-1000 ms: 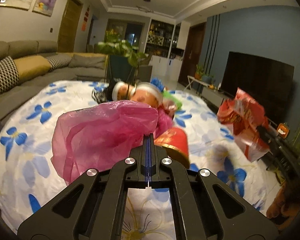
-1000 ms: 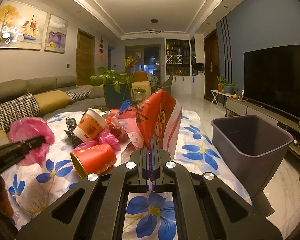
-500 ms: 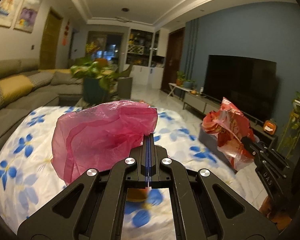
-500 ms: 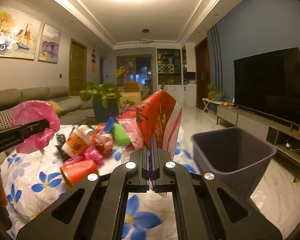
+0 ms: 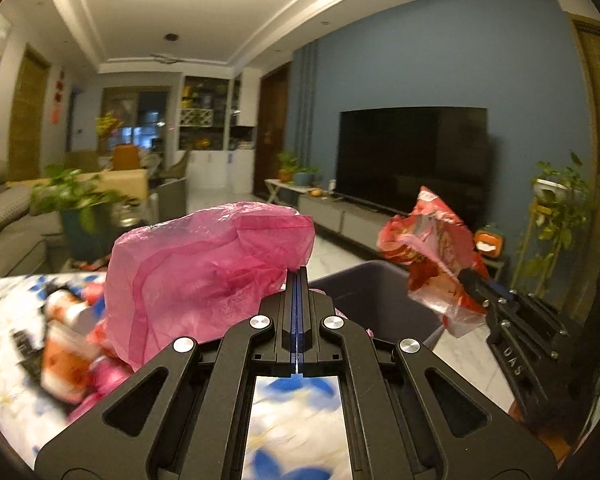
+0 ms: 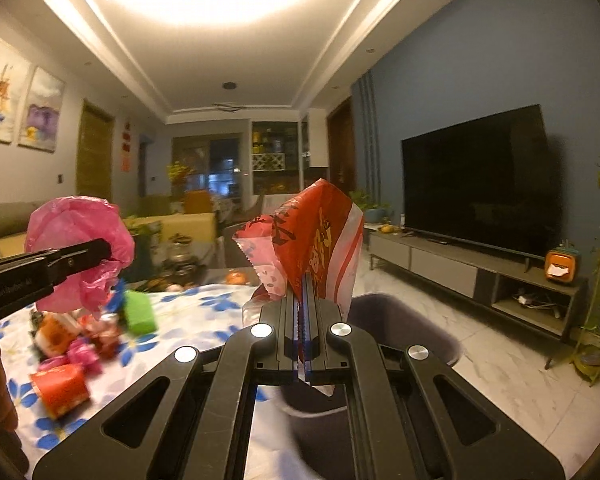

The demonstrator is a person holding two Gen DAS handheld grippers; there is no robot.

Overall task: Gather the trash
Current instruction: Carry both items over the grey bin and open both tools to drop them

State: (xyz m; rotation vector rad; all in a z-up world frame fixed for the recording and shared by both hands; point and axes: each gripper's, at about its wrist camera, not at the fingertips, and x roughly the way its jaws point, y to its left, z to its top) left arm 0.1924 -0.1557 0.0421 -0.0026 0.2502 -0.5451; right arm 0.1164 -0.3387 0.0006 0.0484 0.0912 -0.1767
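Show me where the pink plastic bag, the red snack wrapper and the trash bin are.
pink plastic bag (image 5: 204,264): left wrist view, middle of its crumpled body.
red snack wrapper (image 6: 320,236): right wrist view, its printed red face.
trash bin (image 6: 404,320): right wrist view, inner far wall.

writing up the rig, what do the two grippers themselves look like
Both look alike: the left gripper and right gripper are matte black, with angular linkage arms that have triangular cut-outs and round silver pivot bolts. Two flat narrow fingers carry blue inner pads. Faint pale lettering runs along each gripper's side. No cables or sleeves show.
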